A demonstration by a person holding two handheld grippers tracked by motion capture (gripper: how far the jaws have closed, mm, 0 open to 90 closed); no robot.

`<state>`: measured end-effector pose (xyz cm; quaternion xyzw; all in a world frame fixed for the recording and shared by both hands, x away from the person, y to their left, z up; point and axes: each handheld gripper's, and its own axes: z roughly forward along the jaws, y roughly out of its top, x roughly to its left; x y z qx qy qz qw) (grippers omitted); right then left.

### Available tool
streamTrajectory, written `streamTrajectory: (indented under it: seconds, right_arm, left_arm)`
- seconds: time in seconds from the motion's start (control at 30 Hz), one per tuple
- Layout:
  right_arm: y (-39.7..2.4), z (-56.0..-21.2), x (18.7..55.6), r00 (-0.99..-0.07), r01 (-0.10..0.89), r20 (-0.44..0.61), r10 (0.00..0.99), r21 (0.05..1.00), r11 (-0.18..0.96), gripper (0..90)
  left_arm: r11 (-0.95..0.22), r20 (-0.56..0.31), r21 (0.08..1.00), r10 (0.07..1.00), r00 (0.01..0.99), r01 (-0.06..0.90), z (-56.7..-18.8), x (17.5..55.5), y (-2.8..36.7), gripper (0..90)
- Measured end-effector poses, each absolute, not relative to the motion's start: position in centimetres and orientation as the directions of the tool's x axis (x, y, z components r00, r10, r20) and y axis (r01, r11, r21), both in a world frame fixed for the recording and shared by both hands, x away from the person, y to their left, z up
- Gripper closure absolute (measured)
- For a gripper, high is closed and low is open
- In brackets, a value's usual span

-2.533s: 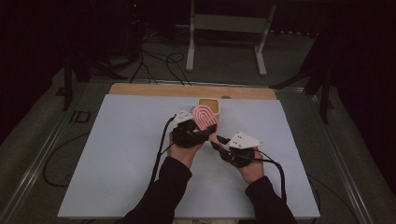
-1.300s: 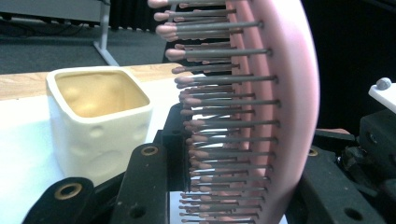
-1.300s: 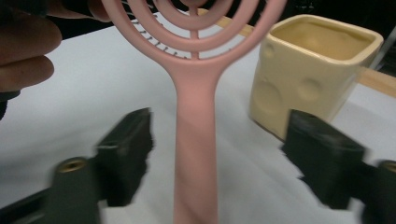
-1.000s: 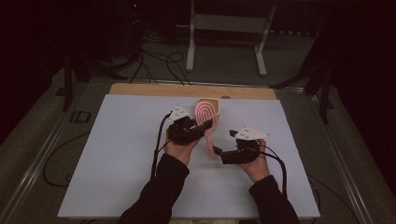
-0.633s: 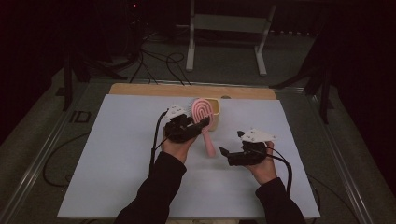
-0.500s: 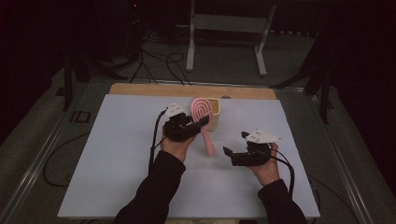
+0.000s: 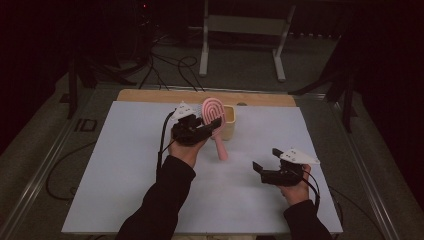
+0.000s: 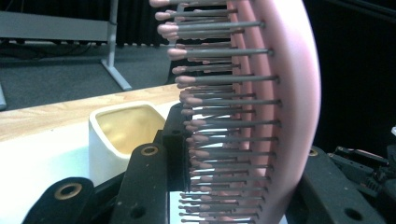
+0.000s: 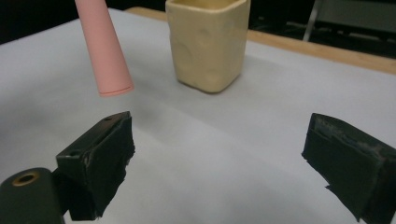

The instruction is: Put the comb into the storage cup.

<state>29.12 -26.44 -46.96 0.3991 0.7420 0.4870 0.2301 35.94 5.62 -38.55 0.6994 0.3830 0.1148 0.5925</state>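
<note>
Closest to the person, the right hand-held gripper (image 7: pixel 262 172) hangs low over the white sheet (image 7: pixel 125 170) on the bench (image 7: pixel 150 96). Its jaws stand wide apart with nothing between them. In the right gripper view the two black jaws have only bare white sheet between them, and the round pink end of the brush handle hangs in the air just above the left jaw, not touching it.

A little farther off, the left hand-held gripper (image 7: pixel 212 127) is clenched on one pink hairbrush (image 7: pixel 214 117). It grips the head of the brush. The brush is held up off the bench, with its handle slanting down toward the sheet, just in front of the cup. The left gripper view shows the bristles up close, in rows with small pink tips, squeezed between the jaws. The high view cannot show that.

Just behind the brush stands one pale yellow square cup (image 7: pixel 229 121), upright on the sheet. What can be seen of its inside in the left gripper view looks bare. The right gripper view shows dents on its side.

There are two grippers, one brush and one cup.
</note>
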Motion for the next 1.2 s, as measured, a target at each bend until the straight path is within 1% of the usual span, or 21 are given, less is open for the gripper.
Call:
streamTrajectory:
  seconds: [0.17,0.4,0.63,0.8,0.97,1.2]
  right_arm:
    - [-26.7,-47.3,28.7,-0.578,0.348,0.029,0.816,0.913,0.214,8.4]
    - [-27.2,-47.6,27.8,-0.563,0.307,0.017,0.826,0.933,0.19,8.5]
    - [-27.7,-47.9,26.8,-0.542,0.287,0.008,0.84,0.942,0.176,8.5]
    - [-28.0,-48.2,26.5,-0.54,0.29,0.009,0.841,0.941,0.176,8.5]
    - [-27.8,-48.3,26.6,-0.542,0.29,0.004,0.841,0.939,0.182,8.6]
    - [-27.4,-48.7,26.6,-0.556,0.297,-0.014,0.831,0.93,0.215,8.6]
  left_arm:
    - [-0.017,-0.272,0.926,0.662,0.698,0.376,-38.1,36.1,5.9,64.7]
    - [-0.031,-0.251,0.934,0.652,0.715,0.357,-37.4,36.5,6.1,64.7]
    - [-0.049,-0.232,0.938,0.645,0.728,0.342,-36.9,36.9,6.5,64.7]
    - [-0.039,-0.243,0.936,0.642,0.727,0.348,-36.9,37.2,6.9,64.7]
    - [-0.048,-0.234,0.938,0.642,0.73,0.343,-36.8,37.5,7.3,64.7]
    - [-0.046,-0.233,0.939,0.641,0.731,0.34,-36.3,38.1,7.7,64.7]
